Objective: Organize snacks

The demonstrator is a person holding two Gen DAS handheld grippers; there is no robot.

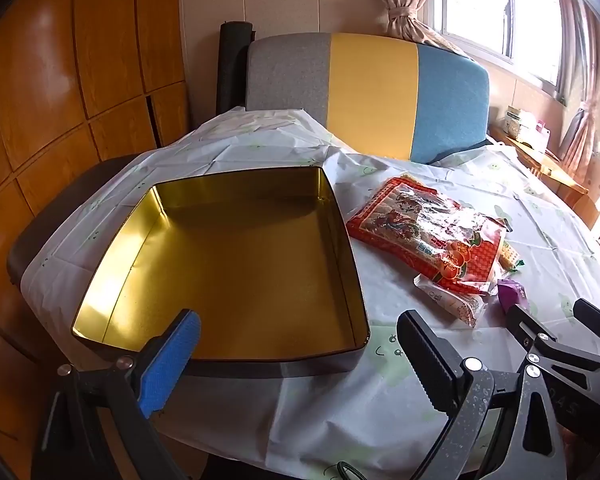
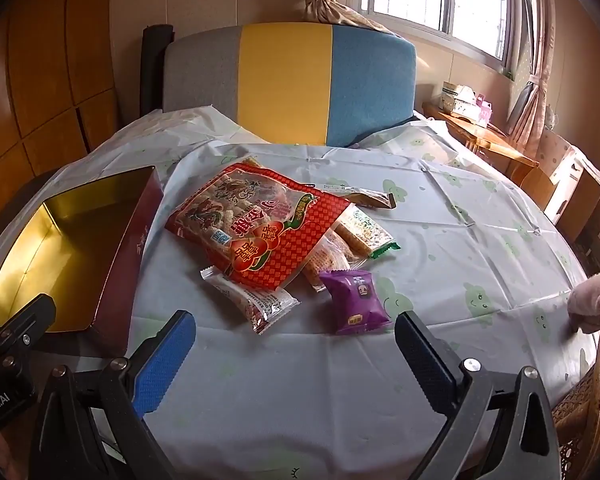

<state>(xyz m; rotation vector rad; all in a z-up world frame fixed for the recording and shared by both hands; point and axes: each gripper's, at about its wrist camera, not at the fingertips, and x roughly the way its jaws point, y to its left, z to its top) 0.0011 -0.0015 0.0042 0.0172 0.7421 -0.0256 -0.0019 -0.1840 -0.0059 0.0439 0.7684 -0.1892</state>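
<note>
snacks (image 2: 260,232) lie on the table beside the empty tin (image 1: 228,264).

Bare tablecloth (image 2: 284,380) before tools; snack pile (image 2: 260,232) beyond.

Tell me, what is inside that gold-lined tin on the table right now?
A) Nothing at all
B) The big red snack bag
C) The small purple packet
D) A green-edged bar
A: the tin shows only its bare gold floor, while the red bag and purple packet lie on the tablecloth beside it.
</note>
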